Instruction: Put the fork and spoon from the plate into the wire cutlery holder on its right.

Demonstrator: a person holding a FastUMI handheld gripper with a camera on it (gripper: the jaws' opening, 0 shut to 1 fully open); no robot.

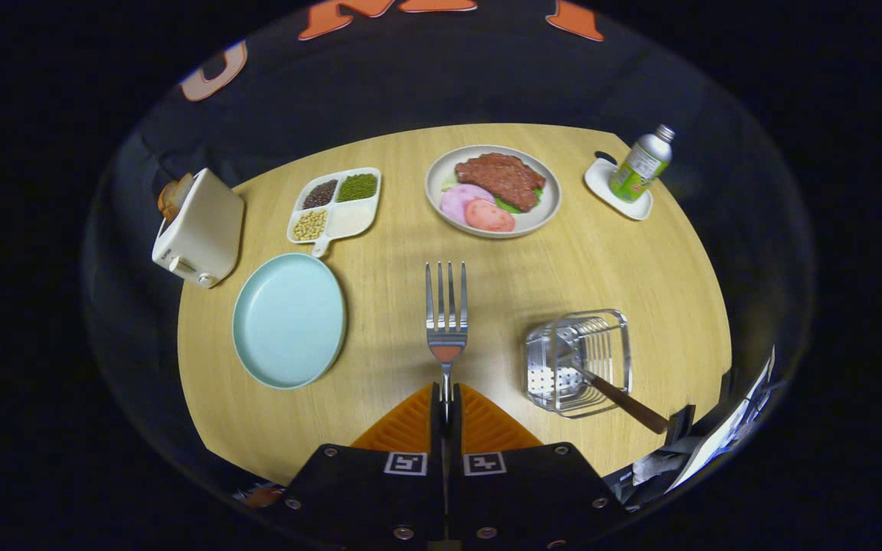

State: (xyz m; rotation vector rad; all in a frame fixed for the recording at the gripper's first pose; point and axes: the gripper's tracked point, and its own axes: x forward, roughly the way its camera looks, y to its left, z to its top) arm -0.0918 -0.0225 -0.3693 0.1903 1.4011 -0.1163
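Observation:
My gripper is shut on the neck of a metal fork, whose tines point ahead over the wooden table. The pale blue plate lies to the left of the fingers with nothing on it. To the right of the fingers stands the wire cutlery holder. A utensil with a brown handle leans in the holder, its handle sticking out toward the near right; its head is hard to make out.
A white toaster with bread stands at the far left. A divided dish of beans and a plate of meat and vegetables lie beyond the fork. A green bottle stands on a small white tray at the far right.

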